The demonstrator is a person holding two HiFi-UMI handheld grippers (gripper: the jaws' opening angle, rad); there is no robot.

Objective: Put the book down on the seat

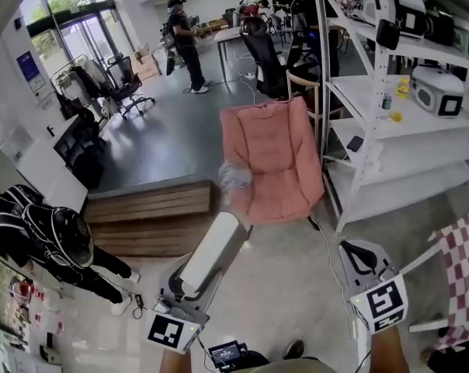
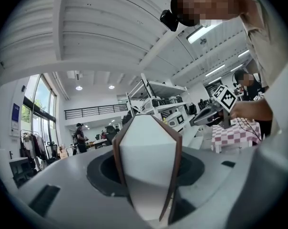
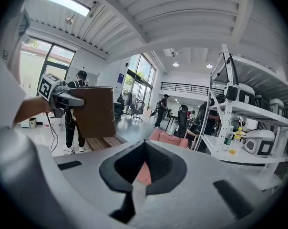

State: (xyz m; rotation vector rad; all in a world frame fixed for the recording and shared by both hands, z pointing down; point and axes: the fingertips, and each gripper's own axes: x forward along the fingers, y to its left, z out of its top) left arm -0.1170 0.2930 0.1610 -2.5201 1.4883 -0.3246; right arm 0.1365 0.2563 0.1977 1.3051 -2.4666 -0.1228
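A book with a brown cover and white pages (image 1: 212,252) sticks up out of my left gripper (image 1: 177,314), which is shut on it. In the left gripper view the book (image 2: 146,161) fills the gap between the jaws, page edge toward the camera. The seat, a pink padded armchair (image 1: 275,158), stands ahead on the floor, a short way beyond the book's tip. My right gripper (image 1: 357,249) hangs low on the right, its jaws together with nothing in them. The right gripper view shows the held book (image 3: 96,111) at left and the pink seat (image 3: 165,138) ahead.
White shelving (image 1: 390,130) with devices stands just right of the seat. A low wooden platform (image 1: 149,208) lies to its left. A chair with a checked cloth (image 1: 460,278) is at my right. A person in black (image 1: 56,243) crouches at left, and another (image 1: 184,45) stands farther back.
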